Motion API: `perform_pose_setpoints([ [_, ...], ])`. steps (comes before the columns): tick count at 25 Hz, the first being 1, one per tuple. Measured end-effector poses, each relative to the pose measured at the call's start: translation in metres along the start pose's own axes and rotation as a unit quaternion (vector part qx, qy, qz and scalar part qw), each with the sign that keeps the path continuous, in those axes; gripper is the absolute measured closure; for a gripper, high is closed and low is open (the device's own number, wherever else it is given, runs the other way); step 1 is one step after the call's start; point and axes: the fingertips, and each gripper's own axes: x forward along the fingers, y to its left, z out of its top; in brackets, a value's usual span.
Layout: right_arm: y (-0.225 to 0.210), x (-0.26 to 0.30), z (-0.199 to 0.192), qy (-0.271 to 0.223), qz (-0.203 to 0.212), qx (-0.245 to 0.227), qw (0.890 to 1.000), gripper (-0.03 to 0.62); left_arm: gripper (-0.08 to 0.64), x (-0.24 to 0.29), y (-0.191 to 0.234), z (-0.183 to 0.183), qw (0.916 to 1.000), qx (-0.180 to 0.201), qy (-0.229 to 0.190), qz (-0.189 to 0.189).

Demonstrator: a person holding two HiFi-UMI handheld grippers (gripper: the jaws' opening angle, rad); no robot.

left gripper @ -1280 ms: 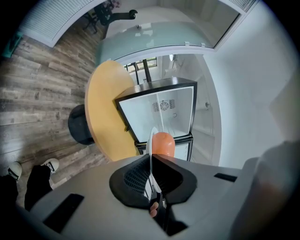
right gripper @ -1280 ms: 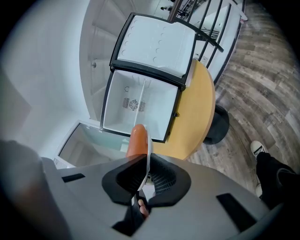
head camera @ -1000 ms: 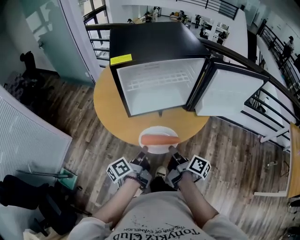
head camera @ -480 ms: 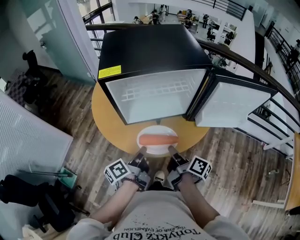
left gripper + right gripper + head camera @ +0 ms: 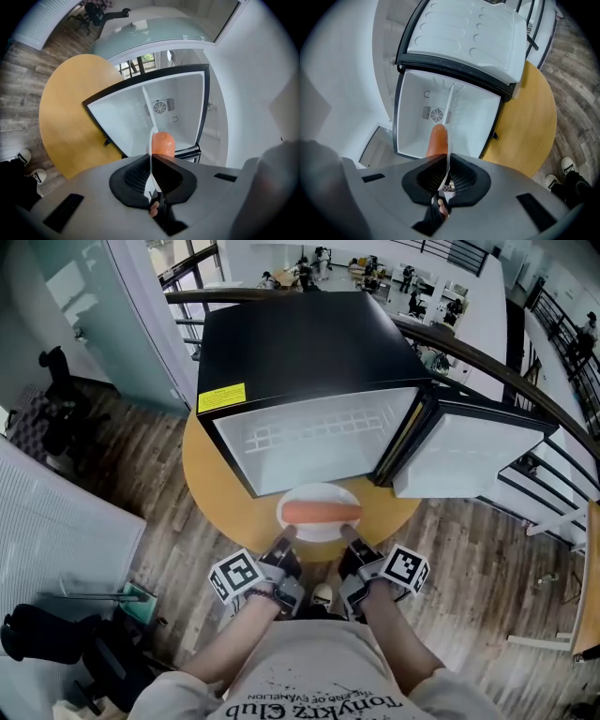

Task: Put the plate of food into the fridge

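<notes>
A white plate (image 5: 320, 525) carrying an orange sausage (image 5: 322, 512) is held in the air just in front of the open black mini fridge (image 5: 309, 362). My left gripper (image 5: 286, 538) is shut on the plate's near left rim and my right gripper (image 5: 349, 537) is shut on its near right rim. In the left gripper view the plate's edge (image 5: 152, 159) runs between the jaws with the sausage (image 5: 162, 143) beyond. The right gripper view shows the same plate's rim (image 5: 448, 140) and sausage (image 5: 437, 139) before the fridge's white inside (image 5: 436, 117).
The fridge stands on a round wooden table (image 5: 217, 493). Its door (image 5: 469, 456) hangs open to the right. A wire shelf (image 5: 319, 427) crosses the fridge's white inside. A dark railing (image 5: 525, 371) runs behind and to the right. Wood floor lies around the table.
Both grippers have carried the plate a little forward, closer to the fridge opening. The head view has shifted slightly, so the fridge looms larger.
</notes>
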Motion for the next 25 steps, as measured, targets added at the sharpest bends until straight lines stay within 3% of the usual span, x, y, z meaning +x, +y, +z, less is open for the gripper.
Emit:
perform_pose_setpoints([
  [9, 0.017, 0.022, 0.027, -0.018, 0.005, -0.008, 1.000, 0.551, 0.526, 0.027, -0.016, 0.023, 1.0000, 0.004, 0.003, -0.006],
  [25, 0.044, 0.074, 0.070, -0.034, 0.014, -0.025, 0.999, 0.552, 0.526, 0.071, -0.038, 0.072, 0.9990, 0.005, -0.042, -0.017],
])
